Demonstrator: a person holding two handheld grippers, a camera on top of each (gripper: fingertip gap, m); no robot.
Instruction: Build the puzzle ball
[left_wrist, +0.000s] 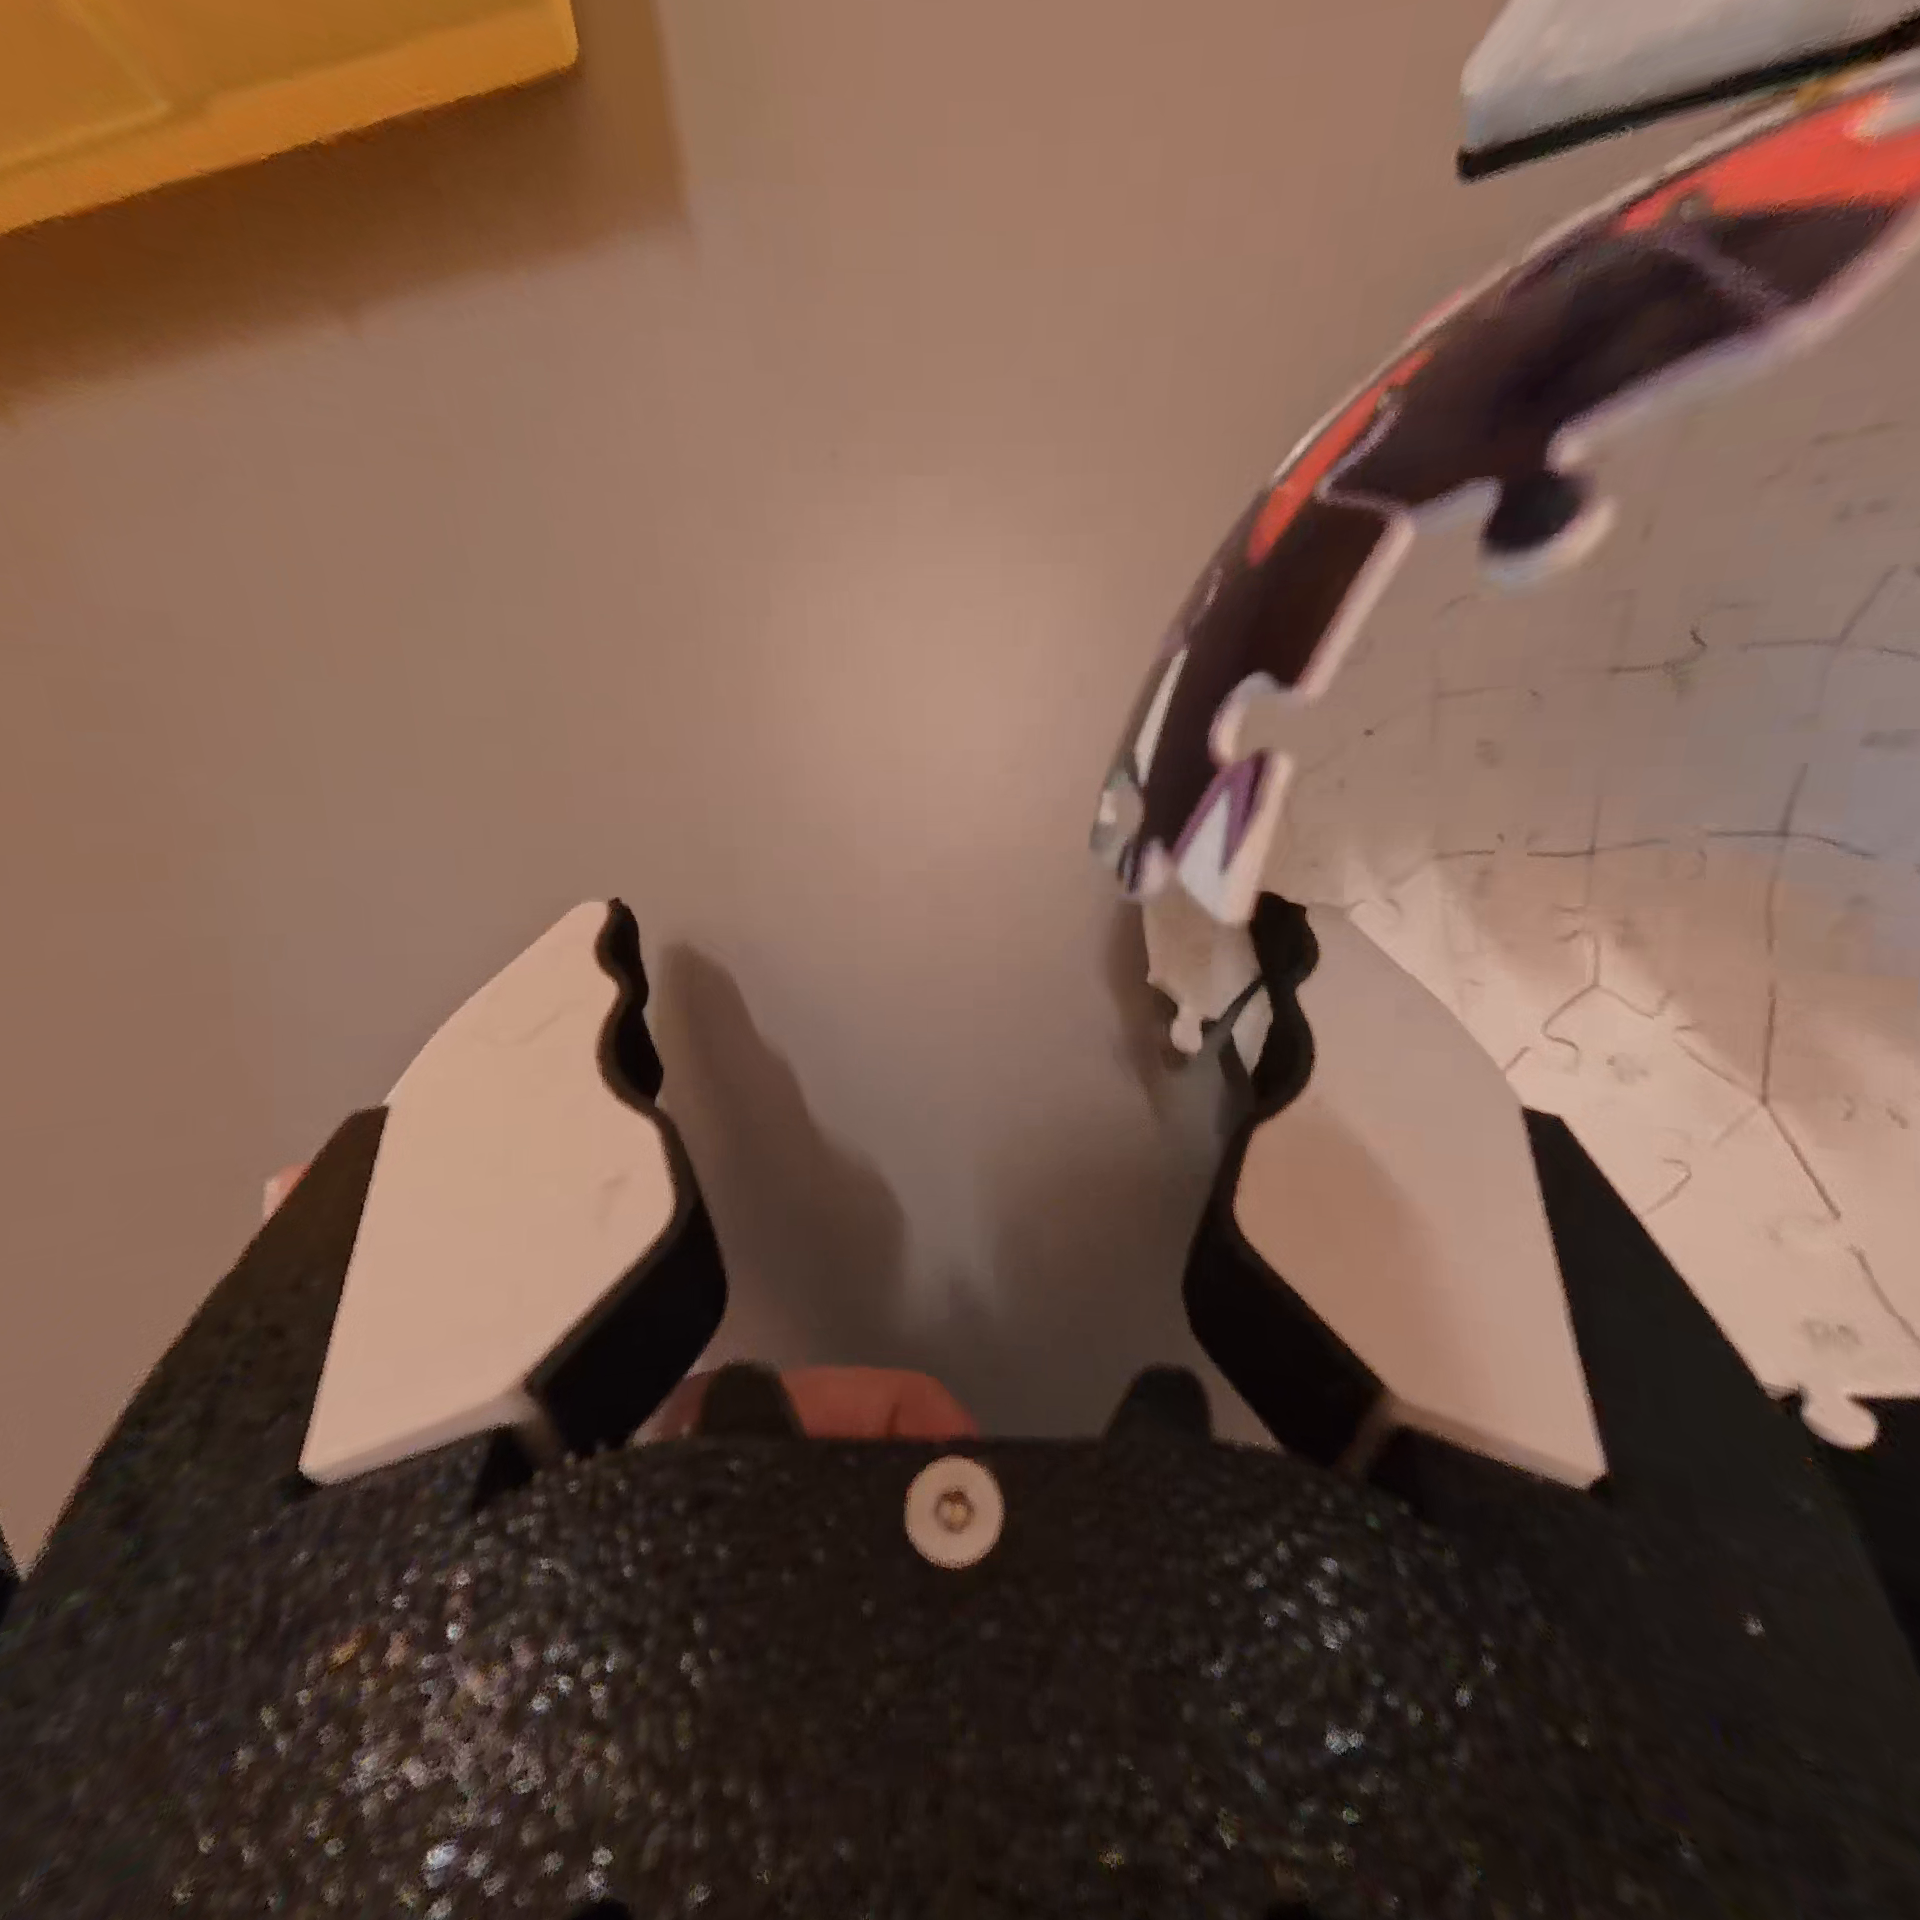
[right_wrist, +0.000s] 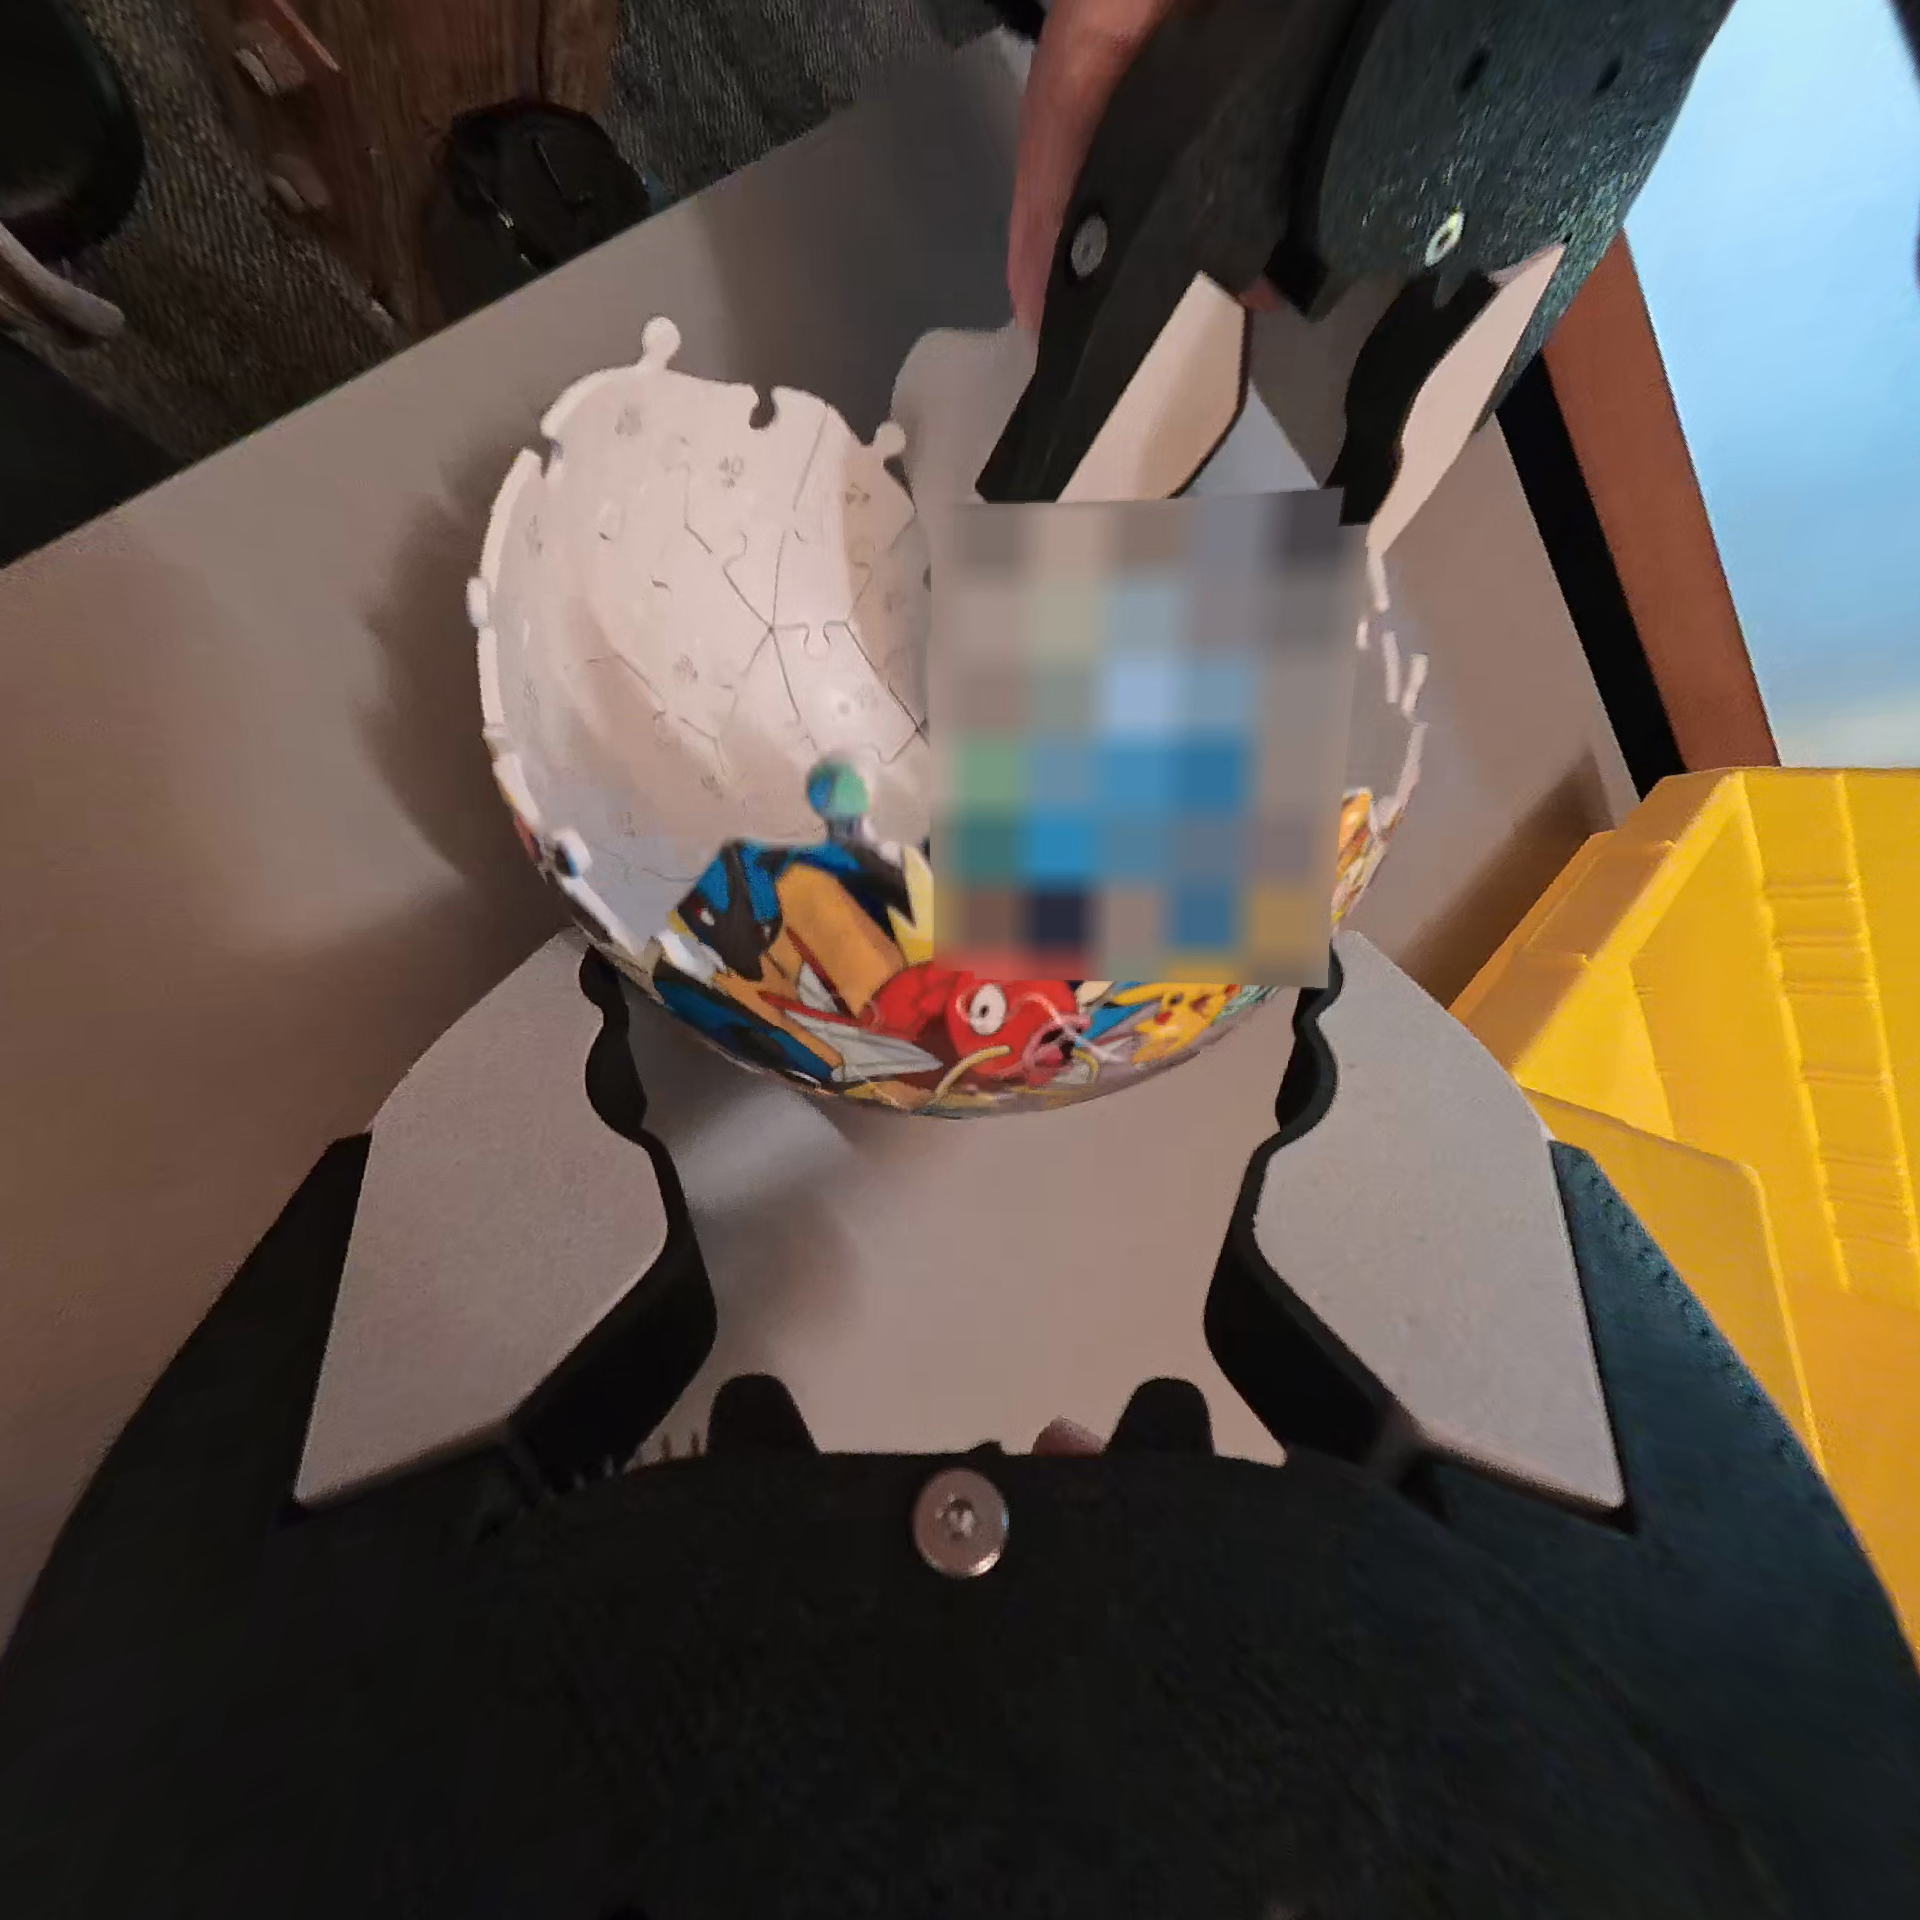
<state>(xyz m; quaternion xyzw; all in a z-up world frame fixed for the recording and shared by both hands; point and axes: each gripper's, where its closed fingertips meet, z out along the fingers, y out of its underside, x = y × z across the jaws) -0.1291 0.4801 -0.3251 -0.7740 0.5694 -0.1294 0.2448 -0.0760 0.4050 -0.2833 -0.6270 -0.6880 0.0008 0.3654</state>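
Two grippers work around a half-built puzzle ball (right_wrist: 727, 727), which sits on the pale surface (right_wrist: 260, 727) as an open bowl-shaped shell. Its inside is white with jigsaw seams; its outside carries bright cartoon printing in red, blue and yellow.

Right gripper (right_wrist: 956, 997) has its jaws spread wide, holding nothing, with the lower printed side of the ball sitting between the fingertips. Whether either tip touches the shell cannot be told. A mosaic patch covers the ball's right-hand part in this view.

Left gripper (left_wrist: 951, 935) is also wide apart and empty. From its own camera, the ball (left_wrist: 1558, 831) fills the right side, and the ragged rim of the shell lies right at the tip of one of its fingers (left_wrist: 1351, 1143); the other finger stands well clear over bare surface (left_wrist: 831, 520). In the right wrist view the left gripper (right_wrist: 1236, 488) comes down just beyond the ball, a hand (right_wrist: 1049, 156) visible behind it.

A yellow bin (right_wrist: 1714, 987) stands near the ball, beside the right gripper; it also appears in the left wrist view (left_wrist: 260, 94).
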